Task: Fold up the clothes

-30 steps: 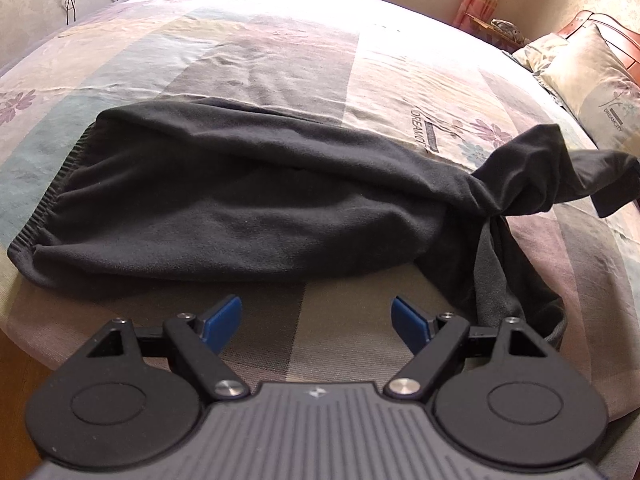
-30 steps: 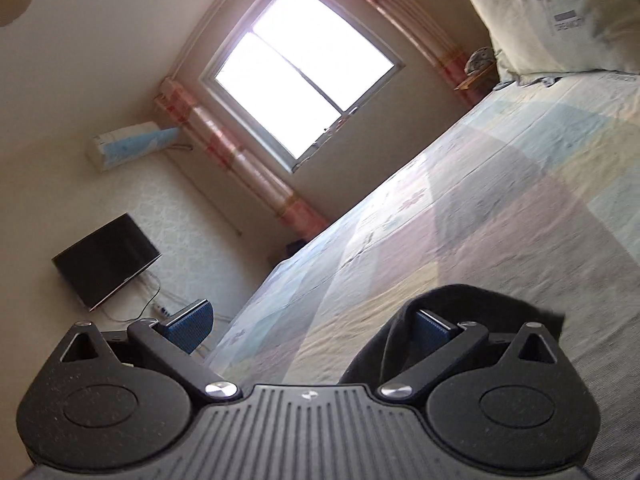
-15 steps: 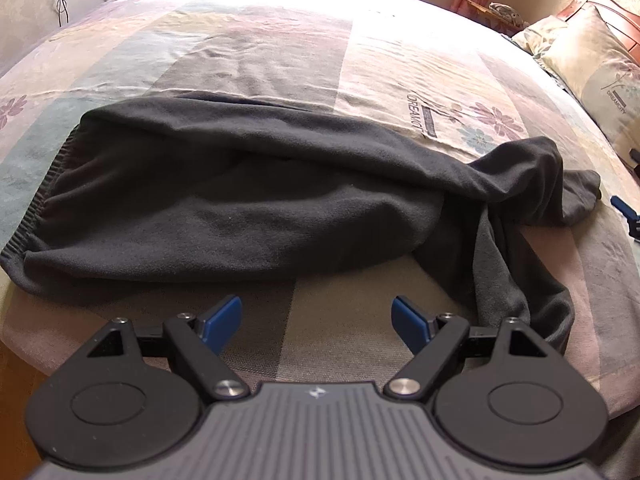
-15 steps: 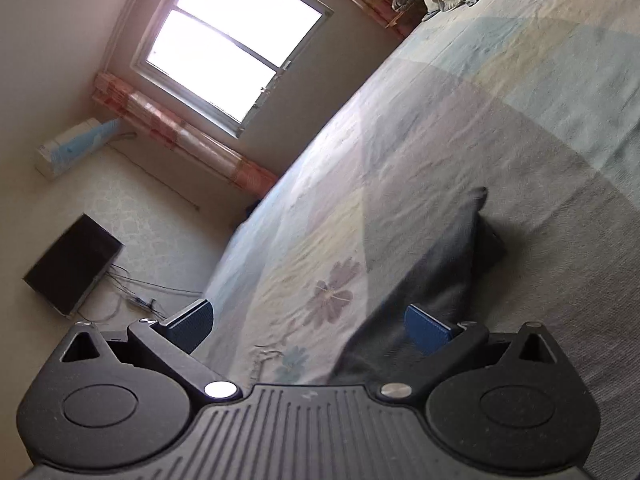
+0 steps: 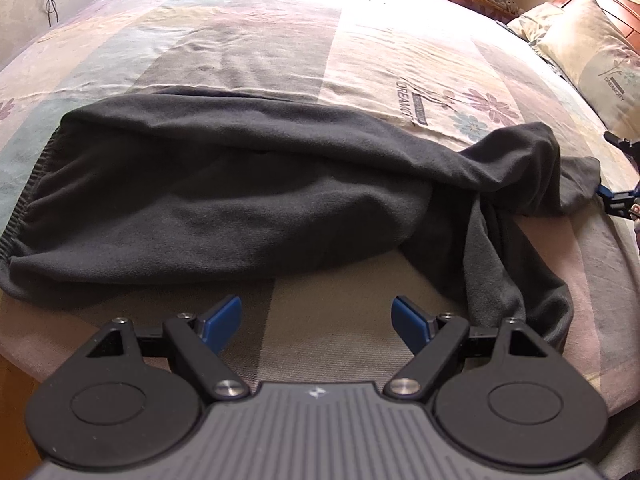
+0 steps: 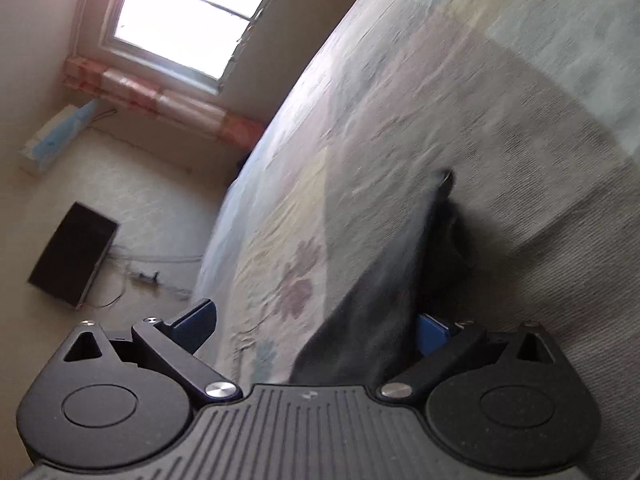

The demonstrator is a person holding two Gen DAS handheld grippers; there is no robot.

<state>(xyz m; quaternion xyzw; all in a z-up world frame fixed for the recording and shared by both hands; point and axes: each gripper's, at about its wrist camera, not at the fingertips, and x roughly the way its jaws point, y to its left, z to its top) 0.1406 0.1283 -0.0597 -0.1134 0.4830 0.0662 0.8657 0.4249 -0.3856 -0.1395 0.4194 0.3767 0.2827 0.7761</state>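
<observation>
A dark grey pair of trousers point(image 5: 248, 200) lies crumpled across the bed, elastic waistband at the left, legs bunched toward the right. My left gripper point(image 5: 318, 318) is open and empty, hovering just in front of the garment's near edge. My right gripper point(image 6: 316, 326) is open at the far right end of the garment; it also shows in the left wrist view point(image 5: 618, 196). The leg end point(image 6: 384, 308) lies between its jaws against the right finger. The view is tilted and blurred.
The bed point(image 5: 280, 40) has a pastel patchwork sheet with flowers. Pillows point(image 5: 592, 48) and a wooden headboard are at the far right. A window point(image 6: 192, 12), a dark screen point(image 6: 72, 256) and cables are on the far wall.
The right gripper has dropped from pointing up at the window to low at the trouser leg end. The leg end has settled flat on the bed. The left gripper moved slightly closer.
</observation>
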